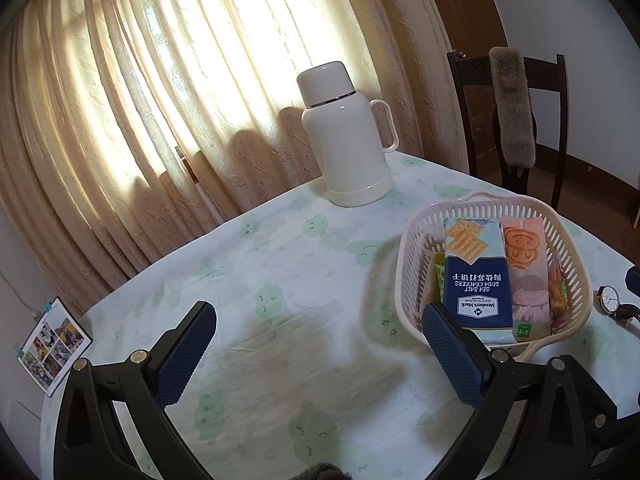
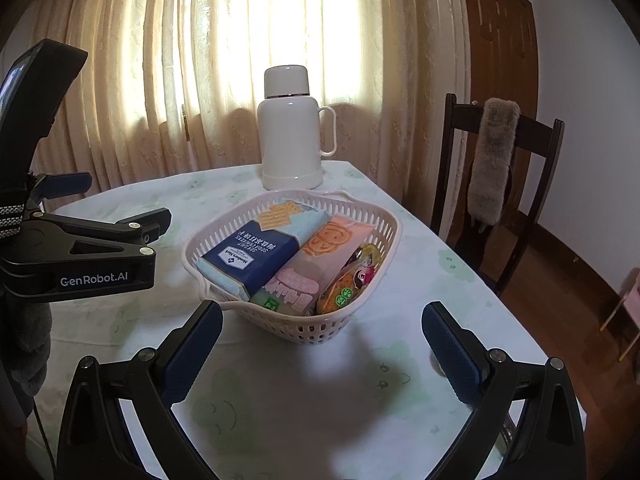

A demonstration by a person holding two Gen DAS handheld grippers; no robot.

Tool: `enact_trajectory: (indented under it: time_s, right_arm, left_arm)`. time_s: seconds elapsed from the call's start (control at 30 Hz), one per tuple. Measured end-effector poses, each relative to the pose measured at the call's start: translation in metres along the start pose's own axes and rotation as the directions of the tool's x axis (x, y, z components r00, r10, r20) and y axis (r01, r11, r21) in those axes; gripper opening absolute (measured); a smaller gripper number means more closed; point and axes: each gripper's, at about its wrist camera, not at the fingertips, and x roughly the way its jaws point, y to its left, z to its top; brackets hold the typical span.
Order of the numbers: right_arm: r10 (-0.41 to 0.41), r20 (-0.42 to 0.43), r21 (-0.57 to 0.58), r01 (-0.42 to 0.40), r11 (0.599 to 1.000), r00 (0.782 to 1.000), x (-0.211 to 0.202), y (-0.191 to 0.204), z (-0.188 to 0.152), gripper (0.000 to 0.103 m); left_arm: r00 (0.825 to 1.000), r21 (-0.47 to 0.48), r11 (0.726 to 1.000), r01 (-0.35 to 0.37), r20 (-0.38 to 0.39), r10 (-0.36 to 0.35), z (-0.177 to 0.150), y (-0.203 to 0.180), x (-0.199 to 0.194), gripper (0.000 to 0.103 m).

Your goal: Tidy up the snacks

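Daylight is coming through closed cream curtains (image 2: 224,60) behind the table (image 2: 320,380), which is wearing a pale cloth with green prints. A dark wooden chair (image 2: 496,184) is standing at the right, a grey furry cover (image 2: 492,164) hanging over its back. A brown wooden door (image 2: 500,36) is adjoining a white wall (image 2: 580,92) above wood flooring (image 2: 560,296).

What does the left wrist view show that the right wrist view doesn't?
Only the left wrist view: a wristwatch on the tablecloth beside the basket, and a photo card by the table's edge. Only the right wrist view: the left gripper from the side, and a colourful snack packet. Both: basket, blue cracker pack, white flask, chair; both grippers open and empty.
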Motion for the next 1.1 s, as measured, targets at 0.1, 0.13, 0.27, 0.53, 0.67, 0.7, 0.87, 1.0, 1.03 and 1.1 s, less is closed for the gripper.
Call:
enact_trajectory:
  time_s: [0.1,0.13,0.27,0.53,0.67,0.7,0.87,1.0,1.03,1.1]
  right_arm:
    - [-0.002,0.004,-0.003,0.003,1.0,1.0,-0.002,0.001,0.001,0.1]
    - [-0.004,0.005,-0.004,0.004,1.0,1.0,-0.002,0.001,0.001,0.1]
    - [-0.011,0.007,-0.006,0.011,1.0,1.0,-0.002,0.001,0.002,0.1]
    - [-0.02,0.002,0.005,0.02,1.0,1.0,0.0,-0.002,0.002,0.1]
    - [-0.02,0.002,0.005,0.02,1.0,1.0,0.0,-0.002,0.002,0.1]
    - [-0.02,0.003,0.007,0.02,1.0,1.0,0.0,-0.002,0.003,0.1]
    - [-0.021,0.003,0.013,0.021,1.0,1.0,0.002,-0.003,0.004,0.1]
    - [-0.02,0.002,0.014,0.02,1.0,1.0,0.002,-0.002,0.004,0.1]
    - [-0.02,0.002,0.014,0.02,1.0,1.0,0.002,-0.002,0.004,0.1]
    - [-0.018,0.002,0.013,0.018,1.0,1.0,0.002,-0.002,0.004,0.1]
  left_arm:
    - [1.0,0.01,1.0,-0.001,0.0,0.001,-0.002,-0.001,0.0,0.103]
    - [1.0,0.016,1.0,-0.001,-0.001,0.001,-0.002,-0.002,0.0,0.103]
    - [1.0,0.03,0.999,-0.015,-0.006,0.015,-0.006,-0.003,0.002,0.103]
    - [1.0,0.051,0.998,-0.019,-0.015,0.02,-0.012,-0.001,0.004,0.103]
    - [1.0,0.061,0.998,-0.015,-0.02,0.017,-0.015,-0.001,0.005,0.103]
    - [1.0,0.063,0.998,-0.015,-0.021,0.016,-0.015,-0.001,0.005,0.103]
    - [1.0,0.073,0.997,-0.014,-0.026,0.016,-0.018,0.001,0.006,0.103]
    - [0.999,0.079,0.997,-0.015,-0.031,0.018,-0.02,0.0,0.008,0.103]
    - [0.999,0.079,0.997,-0.015,-0.032,0.018,-0.02,0.001,0.008,0.103]
    - [0.999,0.08,0.997,-0.014,-0.032,0.017,-0.021,0.001,0.008,0.103]
